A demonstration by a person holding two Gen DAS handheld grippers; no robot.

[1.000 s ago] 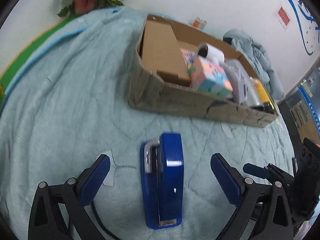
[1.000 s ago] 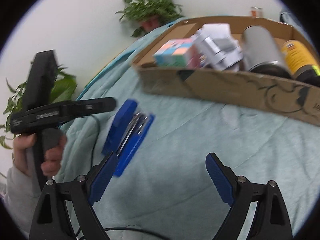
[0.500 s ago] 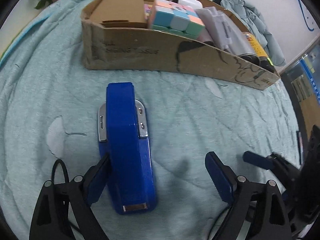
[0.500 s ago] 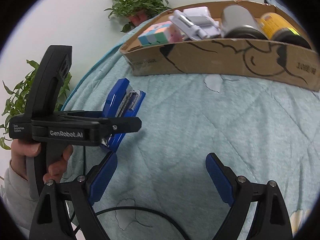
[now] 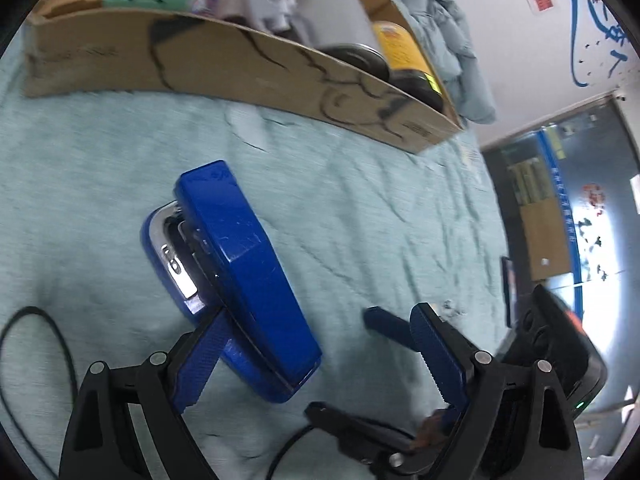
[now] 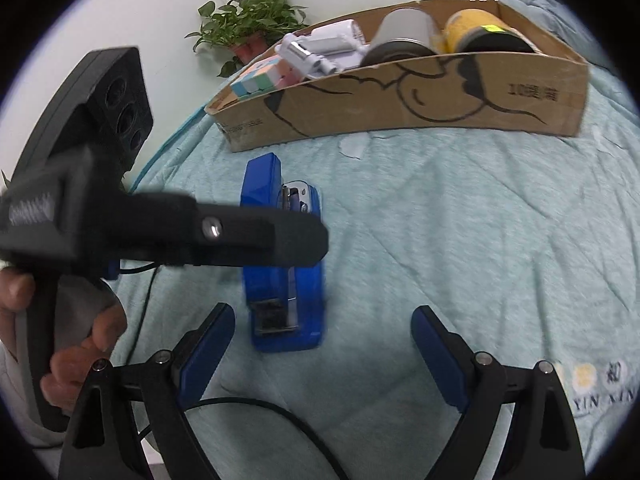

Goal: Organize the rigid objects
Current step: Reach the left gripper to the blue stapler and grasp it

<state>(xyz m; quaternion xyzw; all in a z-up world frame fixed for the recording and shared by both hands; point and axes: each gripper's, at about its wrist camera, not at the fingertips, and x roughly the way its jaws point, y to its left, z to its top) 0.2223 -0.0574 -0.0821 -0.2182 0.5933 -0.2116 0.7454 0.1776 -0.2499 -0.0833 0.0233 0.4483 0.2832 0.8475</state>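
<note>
While both grippers gape wide, holding nothing, glossy blue plastic stapler (image 5: 236,276) lies on pale green quilted blanket (image 5: 380,208), beside left gripper (image 5: 320,364); right gripper (image 6: 324,356) near

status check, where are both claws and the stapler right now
Left claw open, closing in around the glossy blue plastic stapler, not clamped. Right claw open, empty. Stapler on the teal blanket, outside the brown cardboard box. Path clear.
</note>
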